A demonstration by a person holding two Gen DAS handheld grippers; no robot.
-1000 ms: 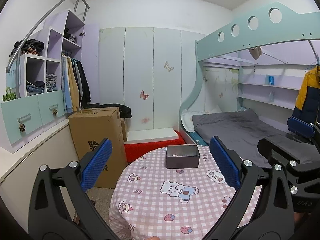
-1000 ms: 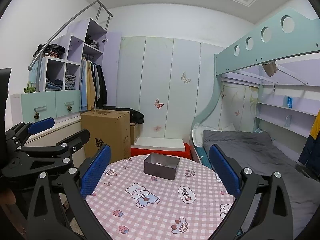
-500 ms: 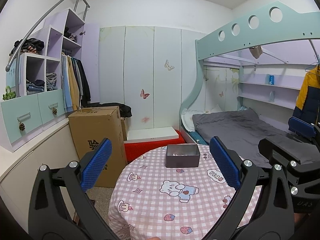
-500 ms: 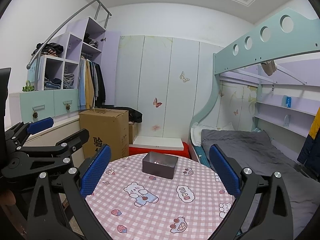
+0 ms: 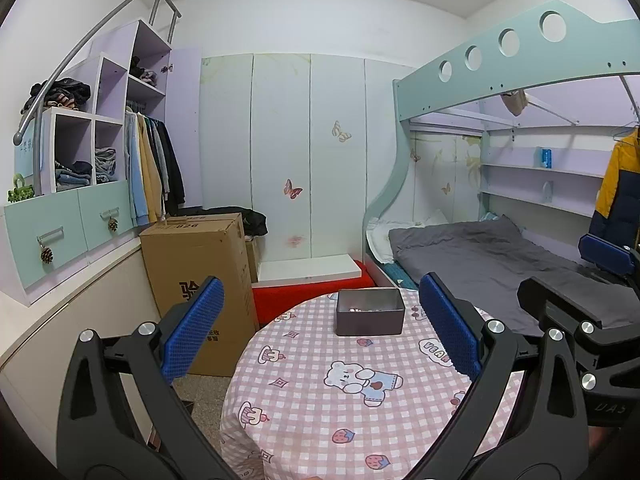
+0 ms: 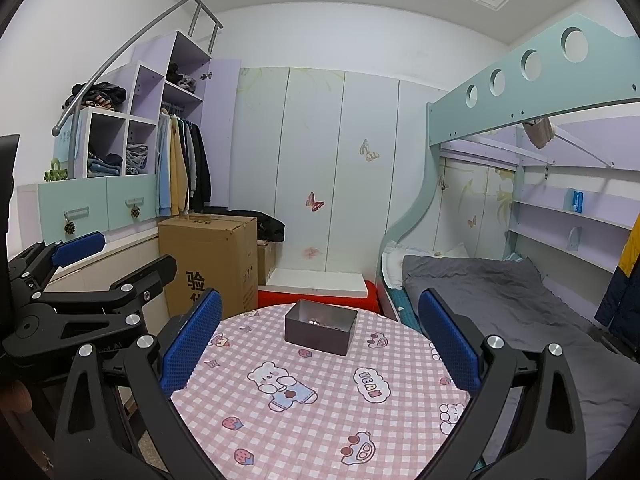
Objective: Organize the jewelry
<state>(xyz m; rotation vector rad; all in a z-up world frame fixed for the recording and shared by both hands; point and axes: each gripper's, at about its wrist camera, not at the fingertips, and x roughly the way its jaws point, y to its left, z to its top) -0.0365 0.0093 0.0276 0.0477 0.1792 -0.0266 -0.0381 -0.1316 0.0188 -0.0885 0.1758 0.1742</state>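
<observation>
Above the round table (image 5: 304,412), both the left gripper (image 5: 320,332) and right gripper (image 6: 320,338) hover wide apart and empty, near the grey jewelry box (image 5: 369,313).

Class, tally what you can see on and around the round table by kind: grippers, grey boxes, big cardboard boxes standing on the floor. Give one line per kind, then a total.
Grippers: 2, the left gripper and right gripper, both open and empty.
Grey boxes: 1, the grey box on the table.
Big cardboard boxes: 1, the cardboard box beside the table.
Total: 4

Black claw (image 5: 320,328) frames, blue pads (image 5: 192,326), silver screws (image 5: 147,328).
</observation>
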